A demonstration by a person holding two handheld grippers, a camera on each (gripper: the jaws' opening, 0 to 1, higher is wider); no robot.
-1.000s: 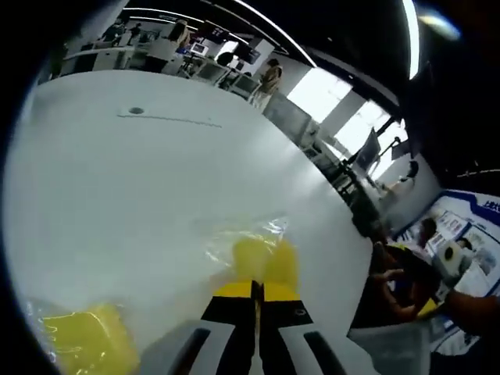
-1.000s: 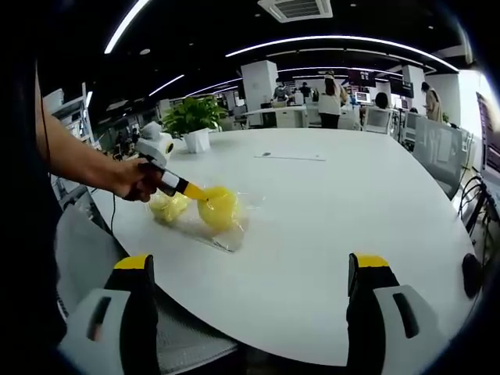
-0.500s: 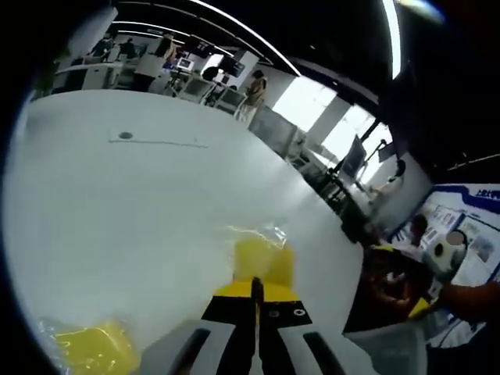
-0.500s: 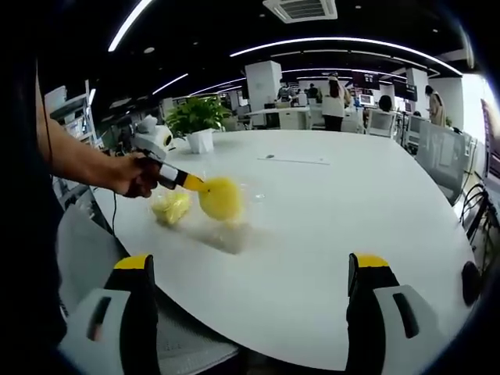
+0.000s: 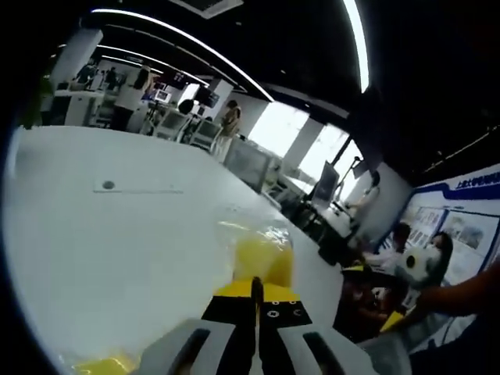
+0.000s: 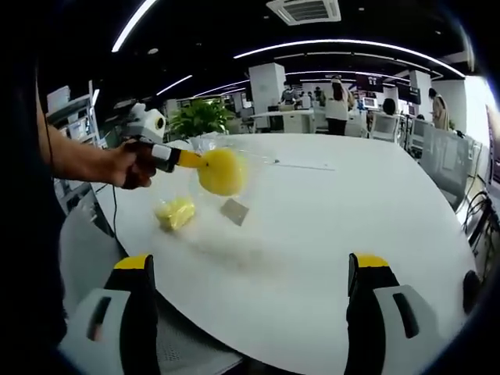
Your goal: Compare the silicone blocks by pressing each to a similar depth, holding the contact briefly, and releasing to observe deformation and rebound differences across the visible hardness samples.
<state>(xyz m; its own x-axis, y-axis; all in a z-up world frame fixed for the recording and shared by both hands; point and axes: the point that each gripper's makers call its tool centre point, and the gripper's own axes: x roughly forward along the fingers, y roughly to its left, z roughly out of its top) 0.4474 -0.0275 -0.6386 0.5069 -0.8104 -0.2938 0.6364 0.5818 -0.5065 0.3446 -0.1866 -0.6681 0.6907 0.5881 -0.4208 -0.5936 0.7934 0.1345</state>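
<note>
Left gripper (image 6: 190, 159) clamped on a bagged yellow block (image 6: 220, 171), held up off the white table (image 6: 328, 226).
In the left gripper view the block (image 5: 263, 258) sits at 12 o'clock past the closed jaws. Second yellow block (image 6: 176, 212) lies on the table at 7 o'clock of the lifted one. Right gripper (image 6: 254, 269) jaws wide apart, empty, well apart from both.
</note>
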